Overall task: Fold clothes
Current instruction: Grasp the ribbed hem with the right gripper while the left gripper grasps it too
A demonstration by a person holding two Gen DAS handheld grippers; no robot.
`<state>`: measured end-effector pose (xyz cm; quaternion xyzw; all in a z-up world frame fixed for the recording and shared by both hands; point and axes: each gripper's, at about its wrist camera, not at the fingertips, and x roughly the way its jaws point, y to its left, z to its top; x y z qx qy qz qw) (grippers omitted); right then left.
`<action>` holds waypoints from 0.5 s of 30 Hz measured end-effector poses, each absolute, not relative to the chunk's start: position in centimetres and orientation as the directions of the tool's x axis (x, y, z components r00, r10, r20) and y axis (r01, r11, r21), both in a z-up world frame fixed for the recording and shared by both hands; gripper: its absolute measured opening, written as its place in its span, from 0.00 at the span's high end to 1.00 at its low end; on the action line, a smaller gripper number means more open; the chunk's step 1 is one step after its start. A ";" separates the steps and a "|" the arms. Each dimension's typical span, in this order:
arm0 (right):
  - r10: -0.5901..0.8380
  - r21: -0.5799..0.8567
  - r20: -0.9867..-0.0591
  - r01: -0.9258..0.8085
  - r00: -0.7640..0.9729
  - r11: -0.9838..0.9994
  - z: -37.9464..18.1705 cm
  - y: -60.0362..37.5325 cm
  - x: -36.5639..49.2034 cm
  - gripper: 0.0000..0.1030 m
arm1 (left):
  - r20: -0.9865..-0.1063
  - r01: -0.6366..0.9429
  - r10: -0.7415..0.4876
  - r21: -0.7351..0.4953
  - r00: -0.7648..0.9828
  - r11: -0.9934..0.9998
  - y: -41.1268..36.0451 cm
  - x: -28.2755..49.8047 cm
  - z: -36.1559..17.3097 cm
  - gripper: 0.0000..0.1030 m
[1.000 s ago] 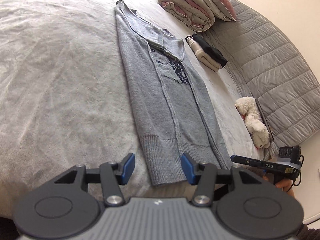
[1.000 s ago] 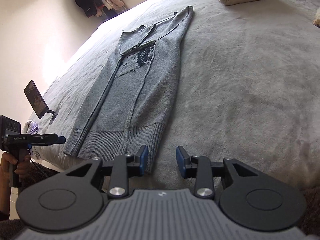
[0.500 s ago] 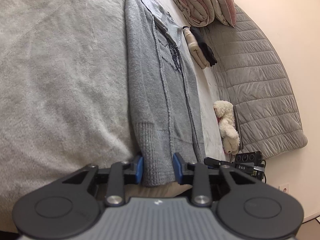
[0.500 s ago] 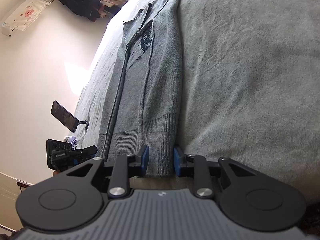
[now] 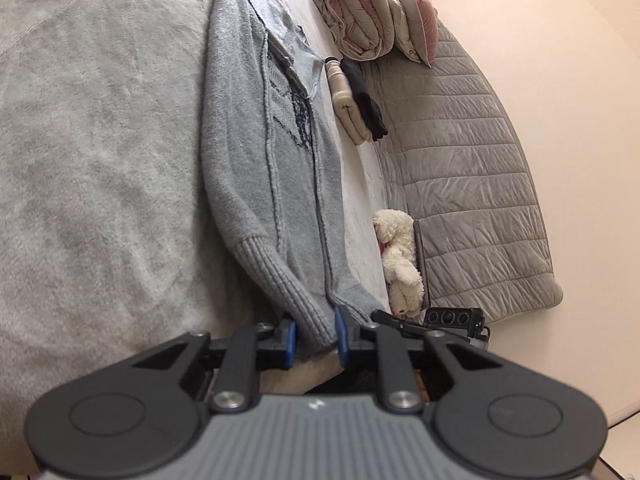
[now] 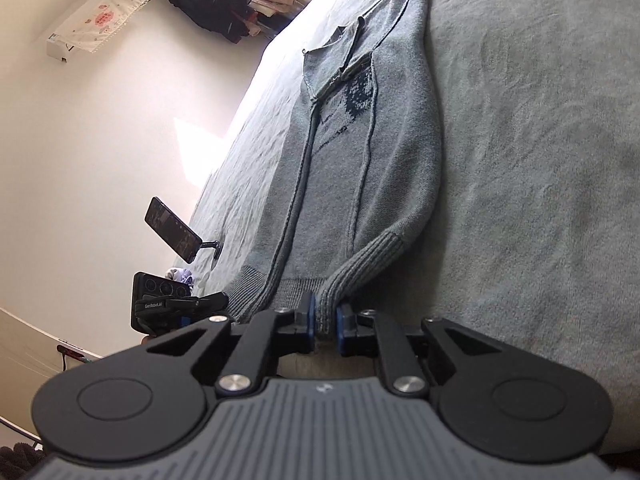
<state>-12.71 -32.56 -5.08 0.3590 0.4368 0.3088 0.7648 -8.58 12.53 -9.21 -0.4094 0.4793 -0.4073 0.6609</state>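
— On the grey bed (image 5: pixel 100 168), what is lying there?

— A grey sweater (image 5: pixel 256 168) is stretching lengthwise away toward the far end, its ribbed hem at the near edge.

— And the grippers?

— The left gripper (image 5: pixel 314 336) is closing on the hem's left corner, cloth between its blue pads; the right gripper (image 6: pixel 325 322) is closing on the right corner, pinching the ribbing.
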 end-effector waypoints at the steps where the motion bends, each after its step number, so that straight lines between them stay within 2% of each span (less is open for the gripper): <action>1: 0.786 0.821 -0.440 -0.160 0.434 0.548 -4.8 -32.6 -12.3 0.87 | -0.278 0.138 -0.935 -0.940 0.221 0.312 12.6 -8.2 -9.2 0.82; 5: 0.776 0.822 -0.436 -0.149 0.456 0.550 -4.3 -32.6 -10.0 0.87 | -0.227 0.100 -0.935 -0.960 0.271 0.262 12.6 -6.3 -9.1 0.82; 15: 0.739 0.836 -0.474 -0.019 0.479 0.549 -6.6 -33.0 -3.5 0.87 | -0.248 -0.030 -0.881 -0.966 0.402 0.258 13.3 -0.7 -10.6 0.82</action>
